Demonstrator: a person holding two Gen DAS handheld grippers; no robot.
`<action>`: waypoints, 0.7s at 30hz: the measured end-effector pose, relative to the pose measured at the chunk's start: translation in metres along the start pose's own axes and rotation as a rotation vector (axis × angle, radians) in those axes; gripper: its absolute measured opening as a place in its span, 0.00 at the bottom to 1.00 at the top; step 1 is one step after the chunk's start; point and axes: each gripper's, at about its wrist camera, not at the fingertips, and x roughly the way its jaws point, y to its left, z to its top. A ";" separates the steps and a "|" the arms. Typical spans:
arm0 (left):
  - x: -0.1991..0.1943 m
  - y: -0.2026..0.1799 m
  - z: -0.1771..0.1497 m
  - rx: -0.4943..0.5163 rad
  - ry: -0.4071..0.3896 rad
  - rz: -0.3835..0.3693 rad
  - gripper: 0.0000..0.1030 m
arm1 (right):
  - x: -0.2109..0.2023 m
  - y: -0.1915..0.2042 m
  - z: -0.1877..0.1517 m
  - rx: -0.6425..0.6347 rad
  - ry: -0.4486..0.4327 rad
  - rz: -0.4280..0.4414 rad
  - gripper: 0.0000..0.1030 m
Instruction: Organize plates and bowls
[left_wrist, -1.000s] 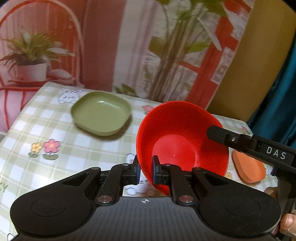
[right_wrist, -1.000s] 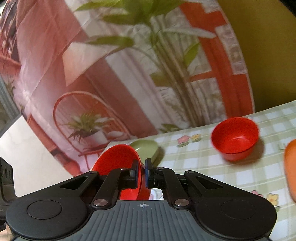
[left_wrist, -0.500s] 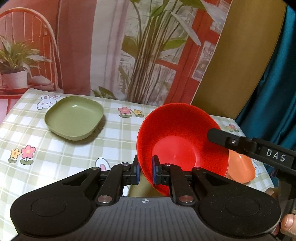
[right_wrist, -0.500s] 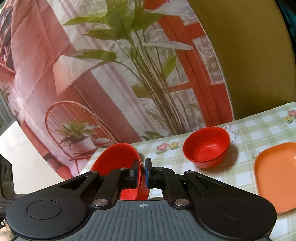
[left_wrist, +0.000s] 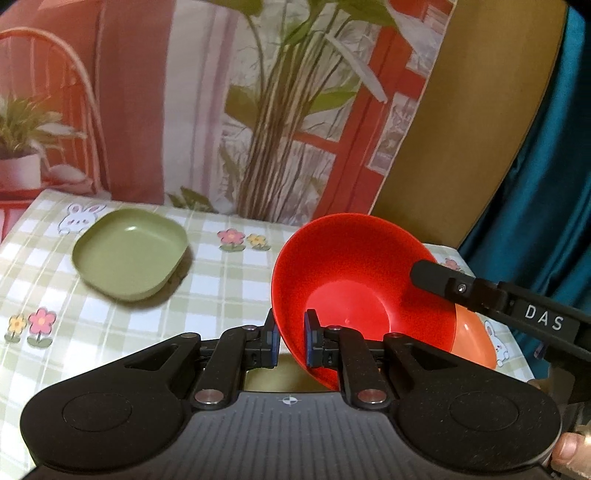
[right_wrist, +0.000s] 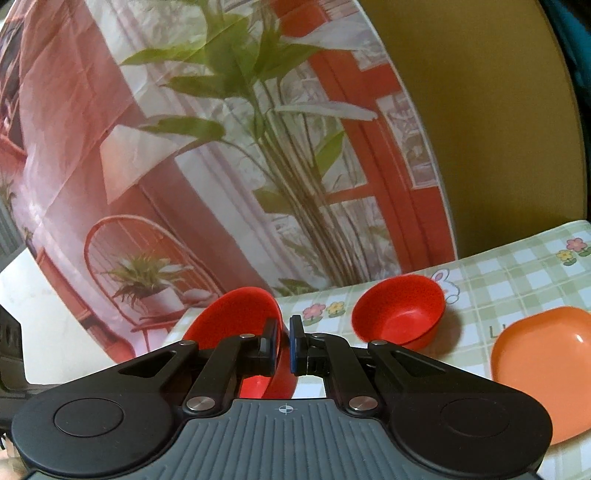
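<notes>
We carry a red bowl (left_wrist: 354, 280) tilted above the checked tablecloth (left_wrist: 221, 280), both grippers pinching its rim: left gripper (left_wrist: 290, 343), right gripper (right_wrist: 282, 345). Probably it nests into the second red bowl (right_wrist: 399, 314).

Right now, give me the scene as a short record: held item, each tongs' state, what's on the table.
held: red bowl, tilted, above the table
left tongs: shut on the held bowl's near rim
right tongs: shut on the same bowl's opposite rim
table: green checked cloth
second red bowl: upright on the table
green plate: on the table, far left, apart from the rest
orange plate: on the table, right of the second red bowl
</notes>
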 end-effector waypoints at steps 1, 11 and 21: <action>0.002 -0.002 0.003 0.006 -0.001 -0.006 0.14 | 0.000 -0.003 0.002 0.004 -0.007 -0.004 0.06; 0.041 -0.034 0.030 0.085 0.012 -0.049 0.14 | 0.006 -0.046 0.026 0.051 -0.055 -0.066 0.06; 0.095 -0.051 0.057 0.124 0.041 -0.054 0.14 | 0.040 -0.089 0.042 0.080 -0.050 -0.108 0.06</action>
